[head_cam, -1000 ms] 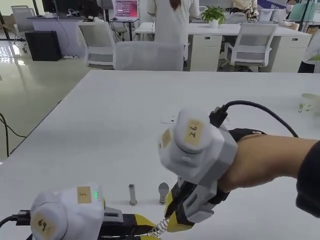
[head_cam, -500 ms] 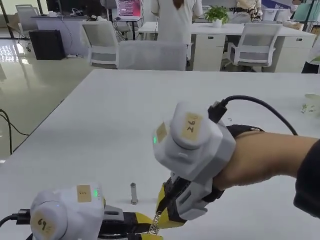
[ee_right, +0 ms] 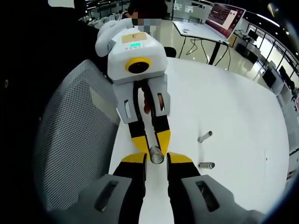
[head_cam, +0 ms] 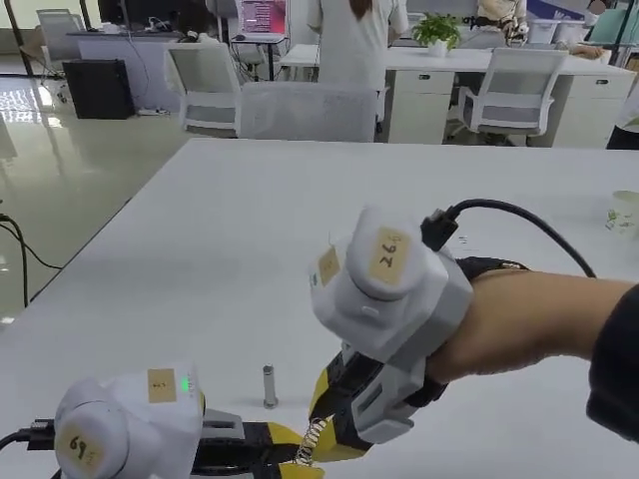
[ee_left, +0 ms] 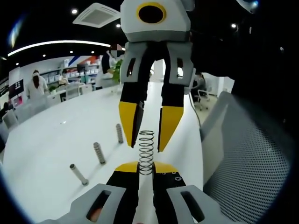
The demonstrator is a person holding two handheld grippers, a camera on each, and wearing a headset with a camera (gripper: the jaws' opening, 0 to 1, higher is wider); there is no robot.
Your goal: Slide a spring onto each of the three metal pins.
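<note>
Pins (ee_left: 98,152) on white workbench (head_cam: 300,200), desks (head_cam: 429,100) behind

In the head view the right gripper (head_cam: 321,427) has slid toward 9 o'clock, closing on the left gripper (head_cam: 288,449). Its parted yellow jaws now straddle the spring (head_cam: 313,439), where a second ago they stood at its 3 o'clock end. The spring-covered pin (ee_left: 98,152), seen earlier at 3 o'clock of the bare pin (head_cam: 269,385), is now hidden behind the right gripper, which has drawn up just beside that bare pin.
</note>
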